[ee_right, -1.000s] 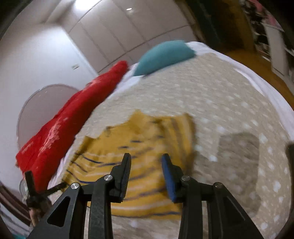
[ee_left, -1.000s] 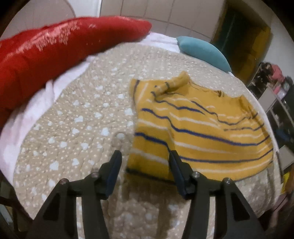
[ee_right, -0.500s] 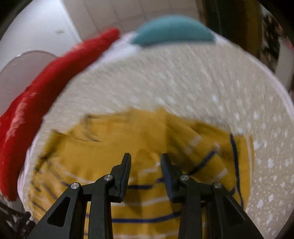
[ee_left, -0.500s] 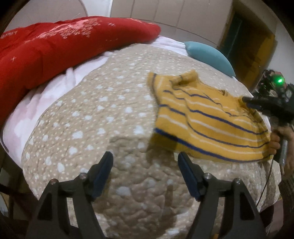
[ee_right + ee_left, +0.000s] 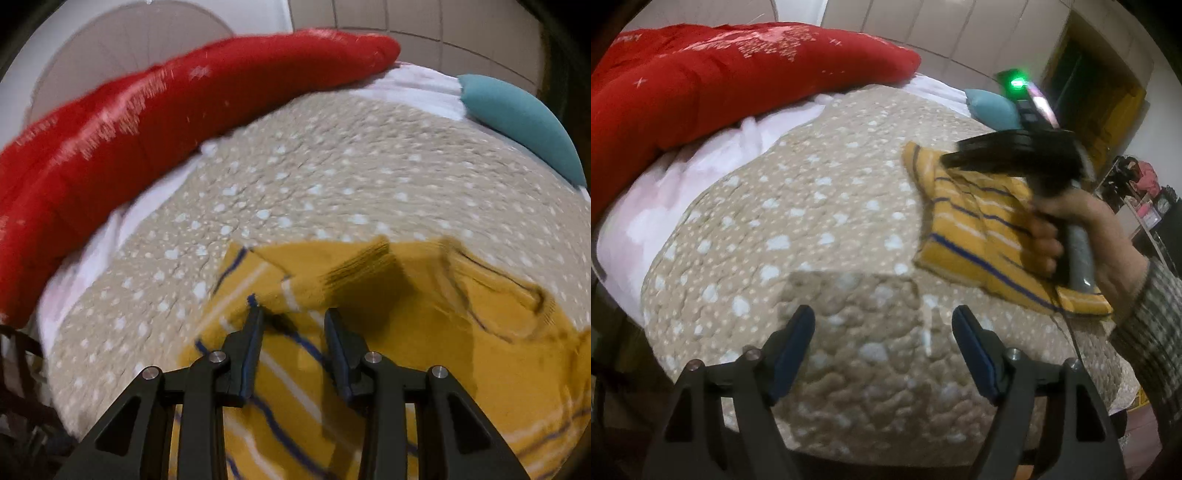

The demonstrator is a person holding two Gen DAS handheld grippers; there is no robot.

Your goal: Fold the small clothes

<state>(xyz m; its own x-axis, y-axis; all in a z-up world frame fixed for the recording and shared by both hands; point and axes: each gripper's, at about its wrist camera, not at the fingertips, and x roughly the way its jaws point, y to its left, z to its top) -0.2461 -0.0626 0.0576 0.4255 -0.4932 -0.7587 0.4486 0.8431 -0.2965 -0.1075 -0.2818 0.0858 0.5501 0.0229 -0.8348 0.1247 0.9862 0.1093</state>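
- Two views are catching a handover of work. Left wrist view: the left gripper (image 5: 882, 354) is hanging over bare spotted quilt (image 5: 812, 229), fingers wide apart and holding nothing, having pulled back off the yellow striped shirt (image 5: 979, 236) whose near hem it was straddling a second ago. The shirt is now lying well off to its right, partly folded, while the right gripper (image 5: 951, 159), gripped in the person's right hand (image 5: 1082, 229), is sweeping in over the top of it, where half a second ago it was only reaching the shirt's far edge.
- Right wrist view: the right gripper (image 5: 293, 314) is closing in on a raised sleeve cuff (image 5: 354, 273) of the shirt (image 5: 424, 350), fingers parted. Motion blur is smearing the cloth, so contact is probably not yet made. The next fold appears to be passing to the right side, the sleeve being the likely piece to tuck inward.
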